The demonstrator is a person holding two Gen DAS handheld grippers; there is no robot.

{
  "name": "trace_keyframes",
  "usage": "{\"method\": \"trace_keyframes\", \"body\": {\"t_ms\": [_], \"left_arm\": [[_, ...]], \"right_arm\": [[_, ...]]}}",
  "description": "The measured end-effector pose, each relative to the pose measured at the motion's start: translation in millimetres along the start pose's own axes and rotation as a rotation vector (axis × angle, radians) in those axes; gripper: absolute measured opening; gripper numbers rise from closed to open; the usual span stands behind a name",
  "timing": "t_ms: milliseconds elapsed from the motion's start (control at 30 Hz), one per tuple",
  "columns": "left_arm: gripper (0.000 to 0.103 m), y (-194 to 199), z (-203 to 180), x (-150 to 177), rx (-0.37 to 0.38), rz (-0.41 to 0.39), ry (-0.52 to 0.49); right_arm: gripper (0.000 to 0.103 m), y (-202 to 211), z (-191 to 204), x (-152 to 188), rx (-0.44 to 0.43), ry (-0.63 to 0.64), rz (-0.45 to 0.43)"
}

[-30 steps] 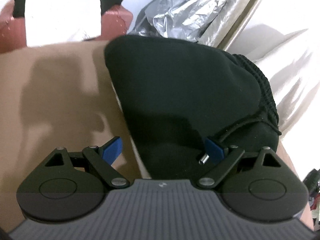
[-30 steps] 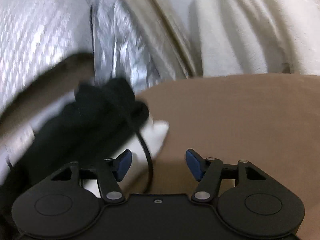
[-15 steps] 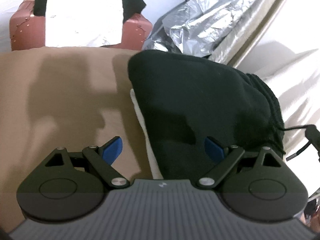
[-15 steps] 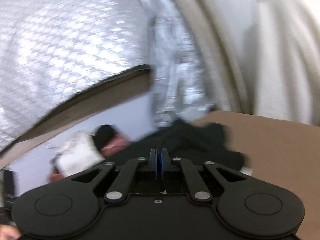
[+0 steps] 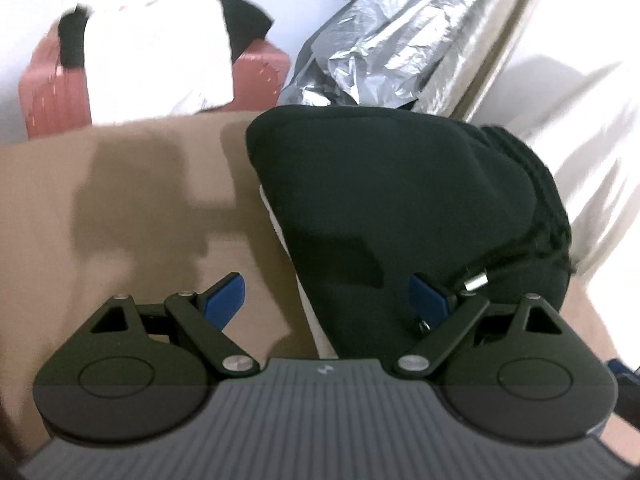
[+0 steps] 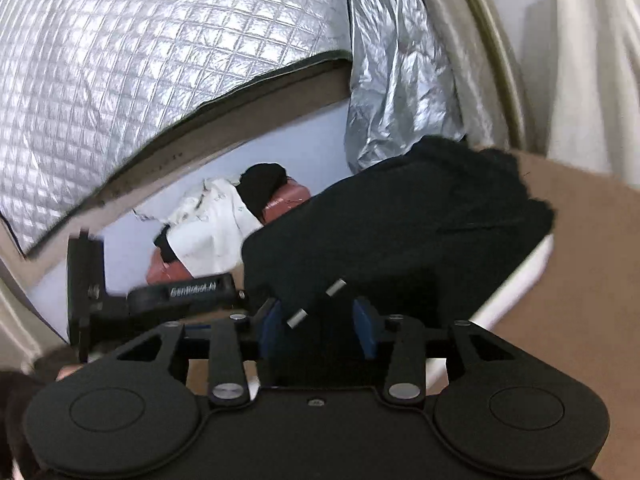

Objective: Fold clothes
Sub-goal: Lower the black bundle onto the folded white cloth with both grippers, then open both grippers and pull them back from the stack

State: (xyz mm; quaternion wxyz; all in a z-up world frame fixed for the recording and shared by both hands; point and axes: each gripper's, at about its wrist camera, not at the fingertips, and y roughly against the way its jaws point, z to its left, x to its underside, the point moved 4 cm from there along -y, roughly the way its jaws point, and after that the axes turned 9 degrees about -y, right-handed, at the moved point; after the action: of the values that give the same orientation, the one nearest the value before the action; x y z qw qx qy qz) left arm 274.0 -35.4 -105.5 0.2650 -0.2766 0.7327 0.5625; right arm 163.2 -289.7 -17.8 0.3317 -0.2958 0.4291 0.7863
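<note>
A folded hoodie (image 5: 384, 200) is lying on the table (image 5: 120, 208), over a thin pad (image 6: 516, 280) peeking out beneath it. Behind the table a suitcase (image 5: 56, 80) is standing, with clothes (image 5: 160, 48) draped on it; a foil sheet (image 5: 384, 48) is hanging to its right.

Background as I see it from both wrist views. A brown worktop (image 5: 120, 200) fills the lower left of the left view, with soft shadows falling across it. Behind it, upper left, a reddish suitcase (image 5: 52, 92) stands against a pale wall (image 6: 280, 152), draped with white cloth (image 5: 160, 48). Quilted silver foil sheeting (image 6: 140, 60) covers the upper left of the right view. Crumpled foil (image 5: 380, 40) and cream curtains (image 6: 592, 60) hang at the right.
</note>
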Motion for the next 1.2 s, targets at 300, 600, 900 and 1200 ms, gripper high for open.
{"method": "trace_keyframes", "body": {"t_ms": [300,600,900,1200], "left_arm": [[0.096,62.2,-66.0,25.6,-0.092,0.008,-0.253],[0.098,131.0,-104.4,69.0,-0.069,-0.015,-0.275],[0.101,188.4,-141.9,113.9,-0.076,-0.036,-0.313],[0.103,222.8,-164.2,155.3,-0.138,0.026,-0.353]], "right_arm": [[0.052,88.7,-9.9,23.2,0.111,0.053,-0.078],[0.06,150.0,0.3,43.3,0.189,0.12,-0.129],[0.084,197.2,-11.8,76.7,0.298,0.047,-0.171],[0.09,231.9,-25.0,91.7,0.337,-0.043,-0.173]]}}
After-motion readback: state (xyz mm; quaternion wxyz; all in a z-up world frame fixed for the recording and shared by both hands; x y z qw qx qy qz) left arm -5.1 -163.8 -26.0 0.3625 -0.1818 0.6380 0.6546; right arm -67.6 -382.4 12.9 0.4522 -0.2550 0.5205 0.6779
